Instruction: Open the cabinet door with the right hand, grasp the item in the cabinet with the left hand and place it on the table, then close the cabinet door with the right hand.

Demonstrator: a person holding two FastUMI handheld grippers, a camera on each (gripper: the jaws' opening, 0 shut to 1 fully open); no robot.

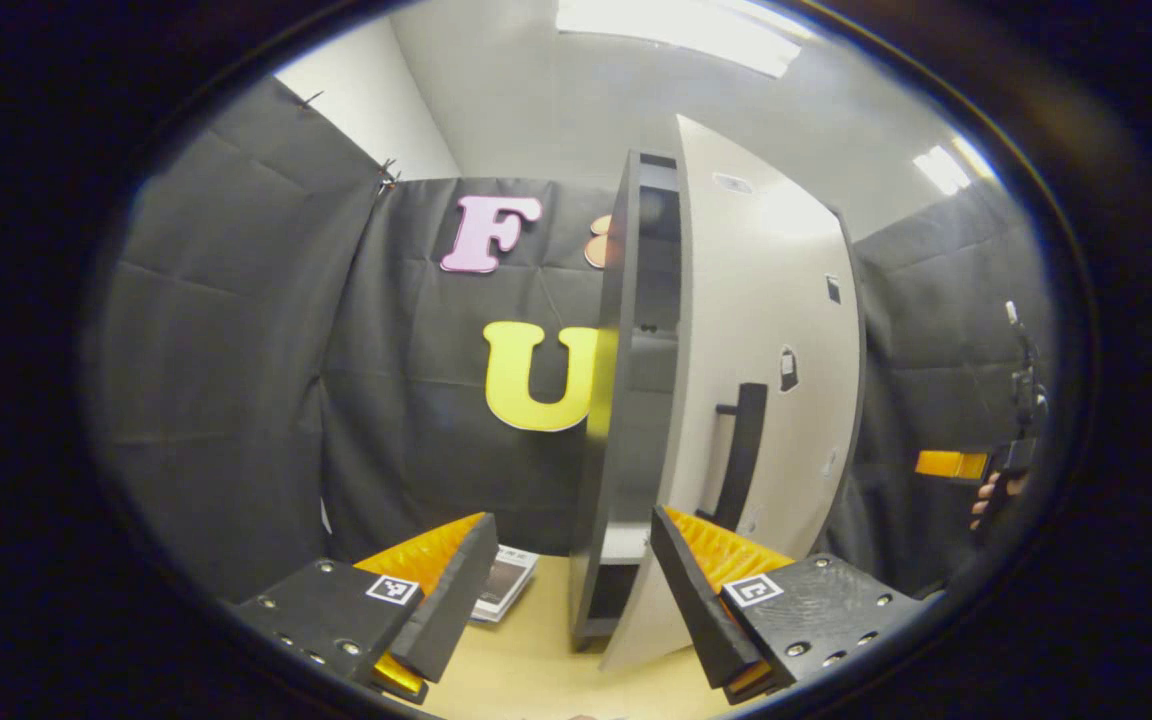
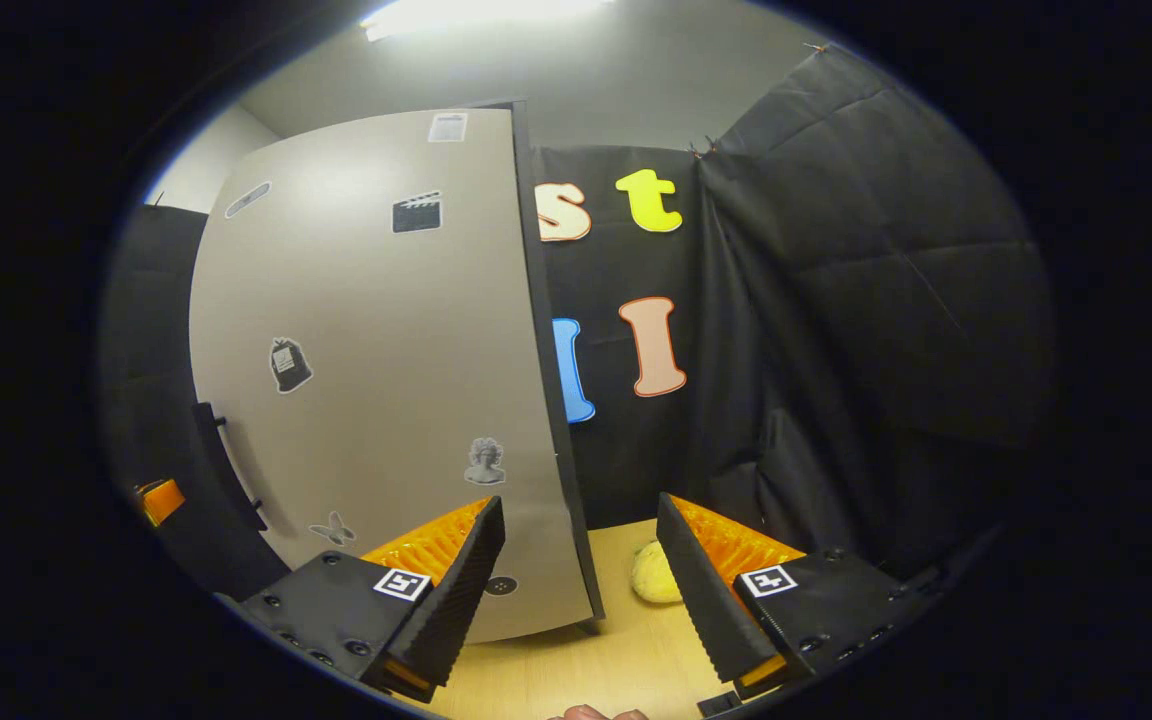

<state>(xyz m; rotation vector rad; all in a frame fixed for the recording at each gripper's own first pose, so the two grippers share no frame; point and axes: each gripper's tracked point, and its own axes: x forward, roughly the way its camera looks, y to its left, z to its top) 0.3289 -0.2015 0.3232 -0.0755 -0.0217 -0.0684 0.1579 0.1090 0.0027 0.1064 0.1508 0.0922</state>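
One table (image 1: 536, 650) carries one cabinet (image 1: 626, 400), its door (image 1: 766, 350) ajar. Both the left gripper (image 1: 568, 590) and right gripper (image 2: 581, 580) gape apart, holding nothing, near the door's edge.

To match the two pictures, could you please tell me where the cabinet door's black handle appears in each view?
Left gripper view: the handle stands upright just right of centre, on the door's pale face.
Right gripper view: the handle sits at lower left, near the door's left edge.
Shared landmark: the stickered cabinet door.
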